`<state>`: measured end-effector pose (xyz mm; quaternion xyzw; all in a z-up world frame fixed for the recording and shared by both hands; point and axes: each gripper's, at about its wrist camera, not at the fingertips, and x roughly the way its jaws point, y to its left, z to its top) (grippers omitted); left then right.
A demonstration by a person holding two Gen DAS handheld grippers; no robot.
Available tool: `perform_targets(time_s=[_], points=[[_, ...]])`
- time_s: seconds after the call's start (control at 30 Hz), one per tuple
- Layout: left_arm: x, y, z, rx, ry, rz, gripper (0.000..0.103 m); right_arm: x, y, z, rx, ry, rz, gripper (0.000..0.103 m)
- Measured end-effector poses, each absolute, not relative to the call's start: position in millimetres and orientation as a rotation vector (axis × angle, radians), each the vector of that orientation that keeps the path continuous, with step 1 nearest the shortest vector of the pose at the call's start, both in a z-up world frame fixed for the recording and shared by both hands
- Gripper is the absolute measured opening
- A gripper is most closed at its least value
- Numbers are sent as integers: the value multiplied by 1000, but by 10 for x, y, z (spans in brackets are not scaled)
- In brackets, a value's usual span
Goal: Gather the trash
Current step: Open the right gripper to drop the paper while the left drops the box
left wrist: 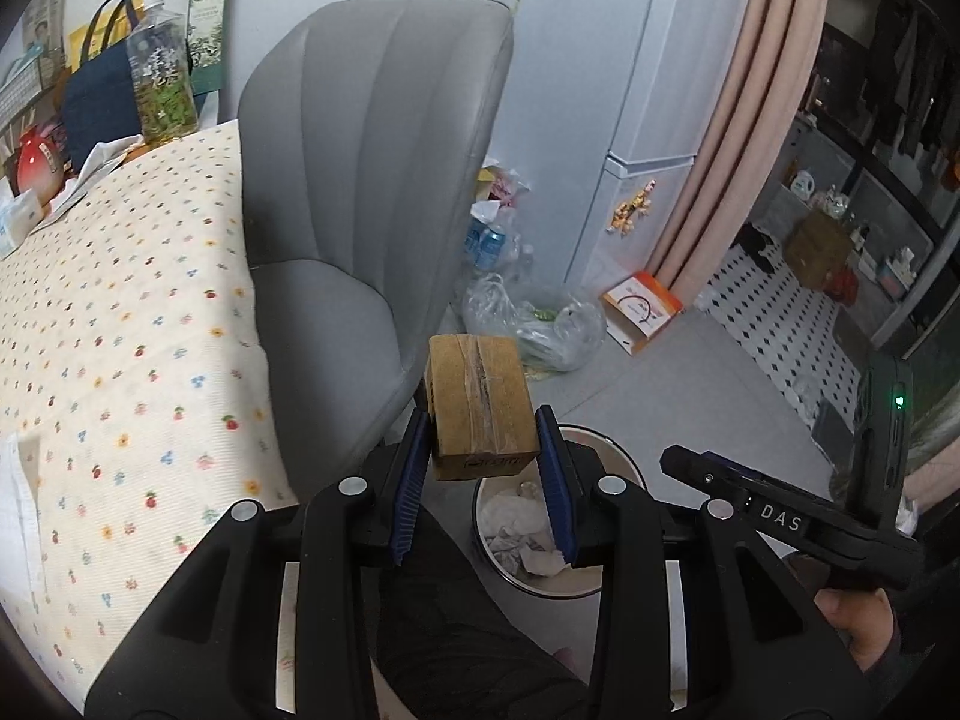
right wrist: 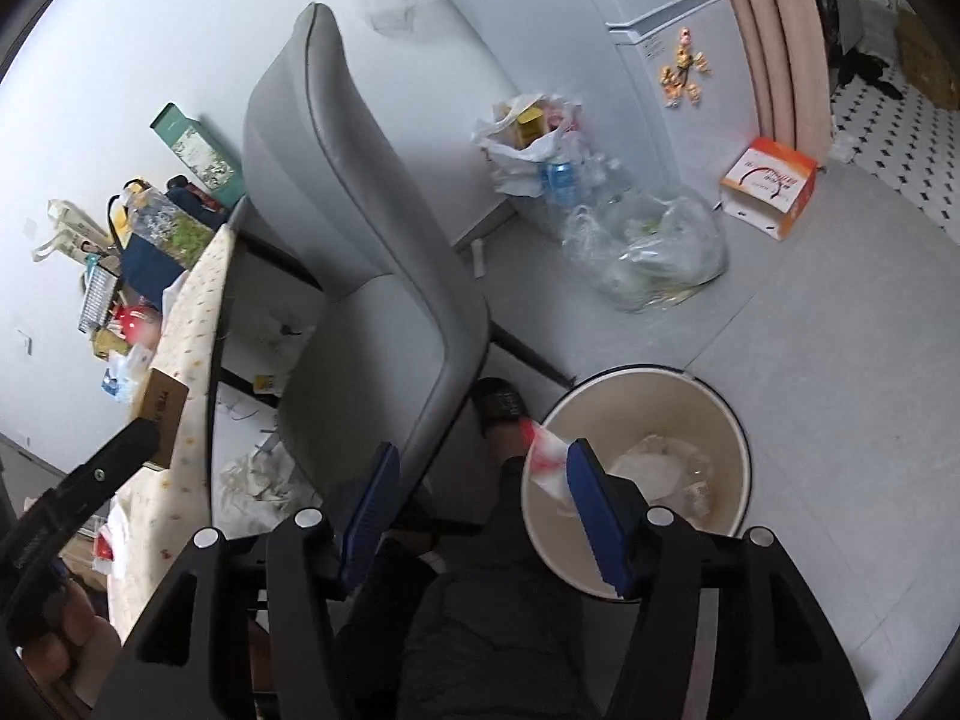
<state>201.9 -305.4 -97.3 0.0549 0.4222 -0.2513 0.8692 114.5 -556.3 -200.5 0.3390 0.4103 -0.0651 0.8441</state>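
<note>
**A:** Nearest to you, your left gripper [left wrist: 483,450] is clamped on a small taped cardboard box [left wrist: 478,402], the blue pads squeezing its two sides. You carry it just above the near rim of the white waste bin [left wrist: 624,462], which I take as lining it up for a drop.

**B:** And your right gripper [right wrist: 480,504]?

**A:** Its jaws stand apart with nothing pressed between them. A red-and-white wrapper [right wrist: 549,459] sits right at the inner face of the right-hand pad, over the bin's [right wrist: 741,438] mouth. I can't tell whether it clings to the pad or is already falling. No earlier view, so I only say how it lies.

**B:** What's already in the bin?

**A:** Crumpled white tissue [left wrist: 516,534] and some clear plastic on the bottom. So part of the collecting looks done, and the box seems next.

**B:** Why stand where you do?

**A:** The bin is on the floor by your slippered foot [right wrist: 501,405], beside the grey chair [left wrist: 372,180]. Both grippers point steeply down, which suits dropping straight in.

**B:** Further out?

**A:** The table with the flowered cloth [left wrist: 120,312] is on the left. Beyond the chair, plastic bags of bottles and cans [right wrist: 558,168] lean by the fridge [left wrist: 654,120], with an orange-and-white carton [right wrist: 771,183] near the pink curtain [left wrist: 750,120]. Those look like sorted rubbish left for later.
</note>
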Motion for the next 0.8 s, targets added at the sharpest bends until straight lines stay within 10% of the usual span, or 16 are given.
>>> perform_targets(time_s=[0.63,0.73,0.8], points=[[1947,-3945,-1121,165,963,-684,38,534,-6324,-1751,777,730,-308,85],[1904,-4093,-1152,155,984,-731,77,421,-6428,-1717,788,715,-330,85],[1859,-4096,-1129,161,962,-716,83,370,-6466,-1703,785,710,-332,85]])
